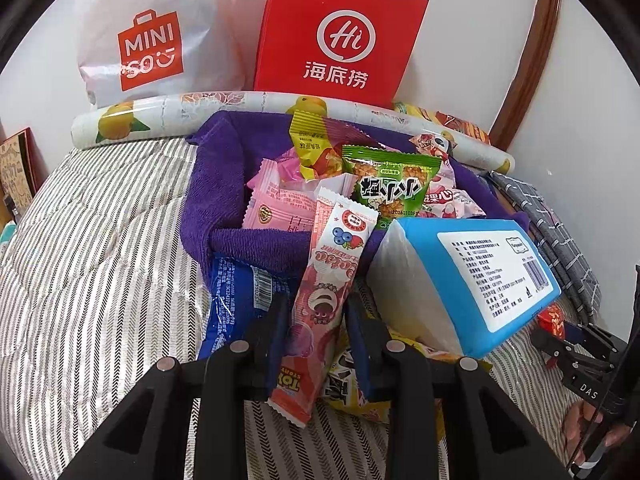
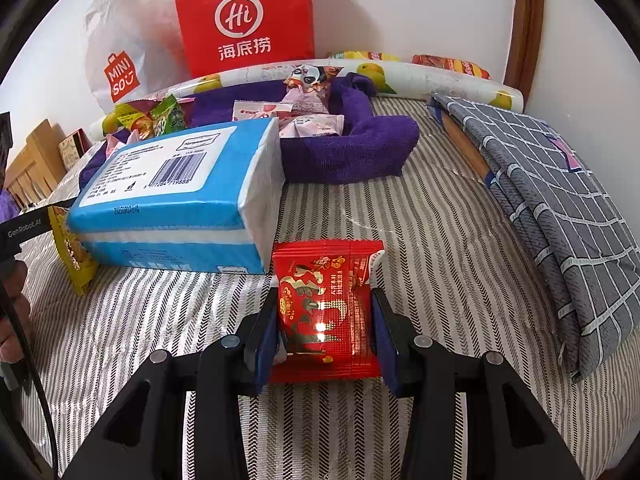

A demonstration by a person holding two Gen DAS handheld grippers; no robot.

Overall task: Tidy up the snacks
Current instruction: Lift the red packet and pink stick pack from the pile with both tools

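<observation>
While purple towel nest point(image 1: 224, 200) already holds several snack packs, job approx. half done. L gripper point(image 1: 316, 344) clamped on pink strip snack point(image 1: 324, 292), near nest front edge. R gripper point(image 2: 324, 332) clamped on red packet point(image 2: 326, 312) over striped bedding point(image 2: 160, 320), well apart from nest. Blue bag point(image 1: 236, 300), yellow pack point(image 2: 74, 256) left outside.

bedroom, striped quilt point(image 2: 400, 216) (wooden headboard point(image 2: 528, 20))

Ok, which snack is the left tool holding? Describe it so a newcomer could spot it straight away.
Start at the purple towel heaped with snack packets on the striped bedcover. In front of it, left of the blue tissue pack, the left tool pinches a long pink packet. It alone is tall and narrow, printed with a pink bear and berries.
</observation>
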